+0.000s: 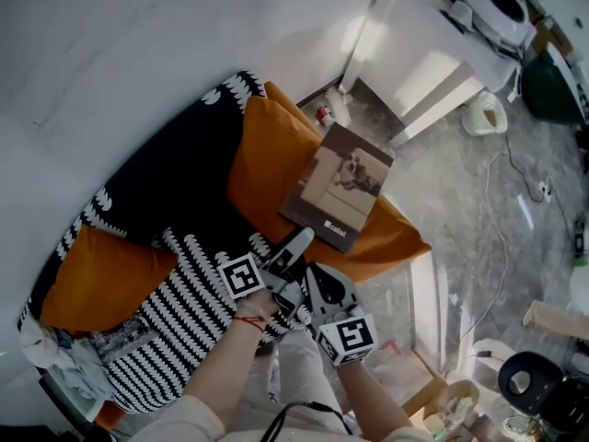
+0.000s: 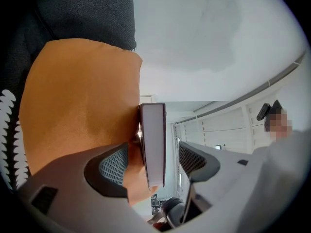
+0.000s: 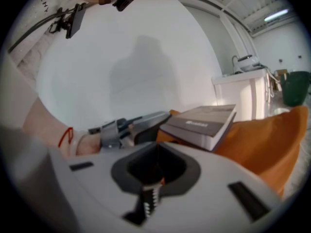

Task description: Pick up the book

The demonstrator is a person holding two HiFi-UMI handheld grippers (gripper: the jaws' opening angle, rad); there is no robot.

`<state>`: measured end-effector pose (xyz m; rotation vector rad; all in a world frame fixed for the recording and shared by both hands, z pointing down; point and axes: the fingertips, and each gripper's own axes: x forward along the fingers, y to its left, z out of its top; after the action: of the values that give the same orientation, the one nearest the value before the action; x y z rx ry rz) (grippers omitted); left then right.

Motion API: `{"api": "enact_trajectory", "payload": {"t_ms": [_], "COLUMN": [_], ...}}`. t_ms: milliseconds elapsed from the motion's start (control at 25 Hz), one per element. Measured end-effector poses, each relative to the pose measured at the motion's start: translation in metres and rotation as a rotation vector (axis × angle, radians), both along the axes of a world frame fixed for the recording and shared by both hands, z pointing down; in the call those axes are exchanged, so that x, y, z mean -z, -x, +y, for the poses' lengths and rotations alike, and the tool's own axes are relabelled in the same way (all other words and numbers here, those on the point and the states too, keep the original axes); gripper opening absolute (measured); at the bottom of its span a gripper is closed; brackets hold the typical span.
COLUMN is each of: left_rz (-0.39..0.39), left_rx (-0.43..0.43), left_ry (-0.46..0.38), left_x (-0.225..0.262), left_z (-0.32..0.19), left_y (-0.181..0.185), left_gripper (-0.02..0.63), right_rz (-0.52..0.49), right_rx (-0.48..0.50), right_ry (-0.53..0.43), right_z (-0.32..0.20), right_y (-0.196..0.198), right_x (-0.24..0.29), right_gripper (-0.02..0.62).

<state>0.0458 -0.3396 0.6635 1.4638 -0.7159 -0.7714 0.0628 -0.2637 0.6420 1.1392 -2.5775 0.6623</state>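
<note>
Left gripper view alone shows the book (image 2: 153,130) standing edge-on inside the wide-open left gripper (image 2: 154,159), unclamped.

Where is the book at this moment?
In the head view the book lies at centre on the orange cushion. Its near corner stands between the open jaws of the left claw.

Left tongs (image 1: 300,241) level, jaws wide apart; right tongs (image 1: 314,278) just beside, angled downward, jaws together.
</note>
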Motion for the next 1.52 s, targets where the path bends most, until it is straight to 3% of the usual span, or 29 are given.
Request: {"api": "enact_trajectory", "payload": {"t_ms": [1160,1320,1520], "left_rz": [0.031,0.021,0.034], "left_rx": [-0.007,0.008,0.023], "left_ry": [0.081,0.093,0.075], "left_x": [-0.008,-0.012,-0.009], "left_z": [-0.018,-0.015,-0.015], "left_y": [-0.012,-0.009,-0.007], "left_gripper": [0.318,0.182,0.17], "right_rz": [-0.009,-0.008,-0.008], "right_rx": [-0.032,-0.035,-0.044], "right_ry": [0.041,0.044,0.043], "right_z": [0.01,0.01,0.01], "right_y": [-0.011,-0.013,-0.016], "right_x": [-0.015,-0.015,-0.014], "right_gripper": [0.014,0.014,0.014]}}
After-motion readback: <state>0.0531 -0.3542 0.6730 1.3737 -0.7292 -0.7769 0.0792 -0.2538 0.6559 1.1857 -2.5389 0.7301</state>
